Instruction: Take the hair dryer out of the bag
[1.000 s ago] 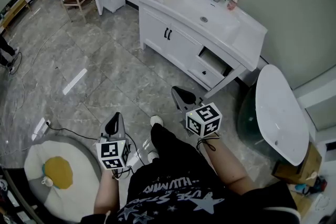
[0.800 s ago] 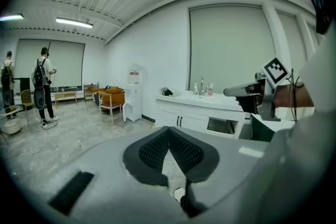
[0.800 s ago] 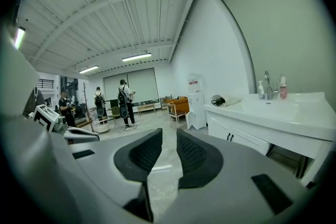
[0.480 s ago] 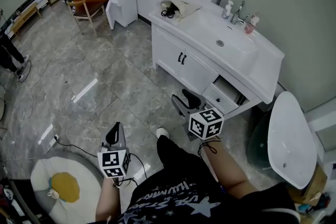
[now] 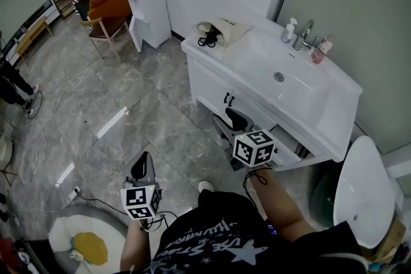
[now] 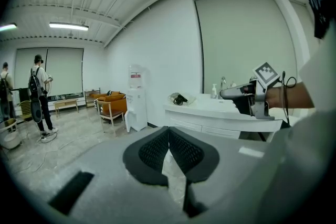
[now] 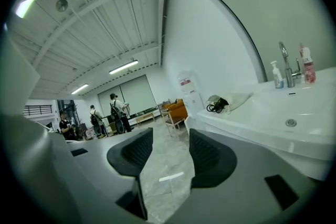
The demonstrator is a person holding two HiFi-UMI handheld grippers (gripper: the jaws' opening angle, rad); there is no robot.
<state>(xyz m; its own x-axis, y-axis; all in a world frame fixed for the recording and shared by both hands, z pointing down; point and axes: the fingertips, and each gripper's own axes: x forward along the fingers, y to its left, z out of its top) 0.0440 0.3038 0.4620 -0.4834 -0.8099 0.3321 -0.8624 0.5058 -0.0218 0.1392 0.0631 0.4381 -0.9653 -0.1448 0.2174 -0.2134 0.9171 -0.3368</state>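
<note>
While both grippers are held out over the floor, well apart from the bag (image 5: 230, 27), it lies on the end of the bench (image 5: 252, 54) away from the tap, with the black hair dryer (image 5: 207, 40) and its cord at its mouth. The left gripper (image 5: 140, 165) is clenched on nothing. The right gripper (image 5: 227, 121) is released; its jaws have just been opening, and nothing stands between them.

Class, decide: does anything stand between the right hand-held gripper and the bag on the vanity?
Nothing visible does. The right hand-held gripper, its empty jaws having just been opening, sees the bag directly across bare countertop.
</note>
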